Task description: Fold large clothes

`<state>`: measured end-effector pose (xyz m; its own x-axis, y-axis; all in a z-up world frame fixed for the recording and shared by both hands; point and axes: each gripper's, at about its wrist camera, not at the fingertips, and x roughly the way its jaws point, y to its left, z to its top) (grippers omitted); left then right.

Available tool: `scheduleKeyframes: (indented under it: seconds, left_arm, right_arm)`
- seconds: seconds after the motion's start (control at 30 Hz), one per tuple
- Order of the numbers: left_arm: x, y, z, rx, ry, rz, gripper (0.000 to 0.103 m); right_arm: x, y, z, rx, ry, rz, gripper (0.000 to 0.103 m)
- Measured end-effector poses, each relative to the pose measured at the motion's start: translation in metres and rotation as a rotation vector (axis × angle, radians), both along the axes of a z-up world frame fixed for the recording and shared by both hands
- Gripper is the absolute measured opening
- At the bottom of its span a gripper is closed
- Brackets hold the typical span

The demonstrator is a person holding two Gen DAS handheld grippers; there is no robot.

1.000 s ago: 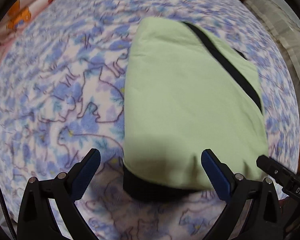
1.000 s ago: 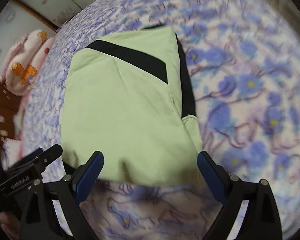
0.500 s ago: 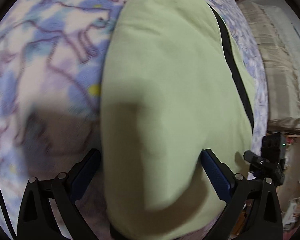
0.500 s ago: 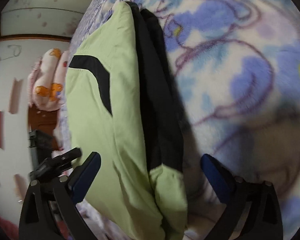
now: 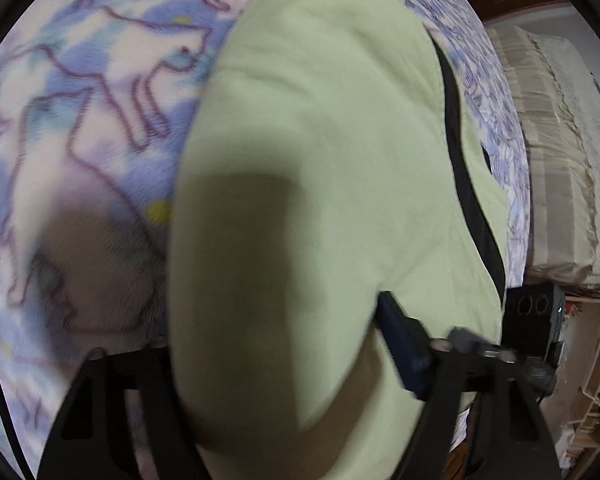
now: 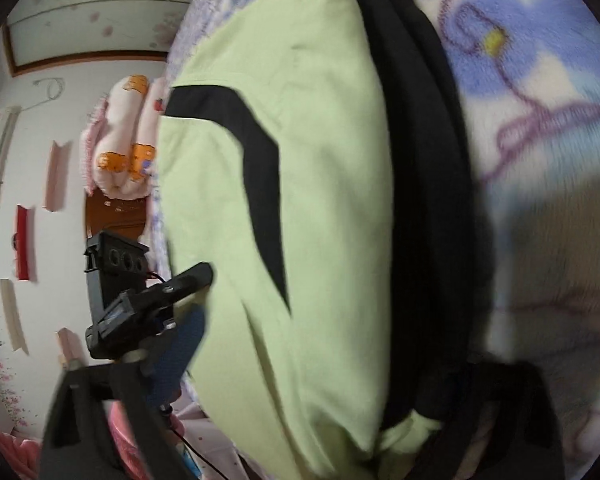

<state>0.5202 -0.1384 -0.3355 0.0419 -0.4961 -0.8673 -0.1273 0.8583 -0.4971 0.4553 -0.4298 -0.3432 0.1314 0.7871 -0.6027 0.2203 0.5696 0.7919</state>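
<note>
A folded light green garment (image 5: 320, 184) with black trim lies on a blue floral blanket (image 5: 80, 100). My left gripper (image 5: 276, 344) is pushed onto its near edge, the thick fold between the jaws, which have come in against the cloth; one blue pad (image 5: 400, 336) presses its right side, the other is hidden. In the right wrist view the same garment (image 6: 300, 200) shows its black layers (image 6: 428, 200). My right gripper (image 6: 332, 380) straddles that edge, jaws closed in on the cloth, one blue pad (image 6: 180, 352) showing at left.
The blanket (image 6: 540, 120) covers the bed. A rolled pink quilt (image 6: 124, 140) lies at the far end. A beige cover (image 5: 556, 160) sits beside the bed. The other gripper's body (image 6: 132, 304) shows at left in the right wrist view.
Both grippers dropped low and pushed forward onto the garment's near edge. Their jaws narrowed from wide open to pressing on the thick fold.
</note>
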Motion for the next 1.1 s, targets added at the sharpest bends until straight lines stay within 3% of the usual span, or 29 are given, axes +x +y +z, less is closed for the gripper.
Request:
scheduleKeyframes:
  seconds: [0.07, 0.2, 0.3, 0.43, 0.6, 0.83, 1.1]
  left_arm:
    - [-0.003, -0.004, 0.011, 0.021, 0.008, 0.027, 0.052]
    - [-0.02, -0.026, 0.052, 0.121, 0.017, 0.02, 0.033]
    - [-0.049, -0.032, 0.086, 0.191, 0.027, 0.007, 0.03]
    - [-0.099, -0.025, 0.131, 0.241, 0.076, 0.017, 0.029]
    - [-0.16, 0.008, 0.163, 0.286, 0.112, 0.026, 0.029]
    - [-0.201, 0.105, 0.211, 0.295, 0.075, 0.016, 0.029]
    - [-0.155, 0.258, 0.26, 0.298, -0.051, -0.004, 0.029]
  right_arm:
    - [-0.003, -0.002, 0.0, -0.005, 0.017, -0.016, 0.037]
    - [-0.016, 0.007, 0.022, -0.032, -0.009, -0.021, 0.022]
    - [-0.029, 0.024, 0.059, -0.125, -0.048, 0.031, 0.02]
    - [-0.057, 0.042, 0.097, -0.159, -0.038, 0.088, 0.018]
    - [-0.098, 0.082, 0.144, -0.229, -0.079, 0.186, 0.017]
    - [-0.132, 0.183, 0.201, -0.336, -0.136, 0.29, 0.017]
    - [-0.107, 0.31, 0.244, -0.338, -0.242, 0.22, 0.016]
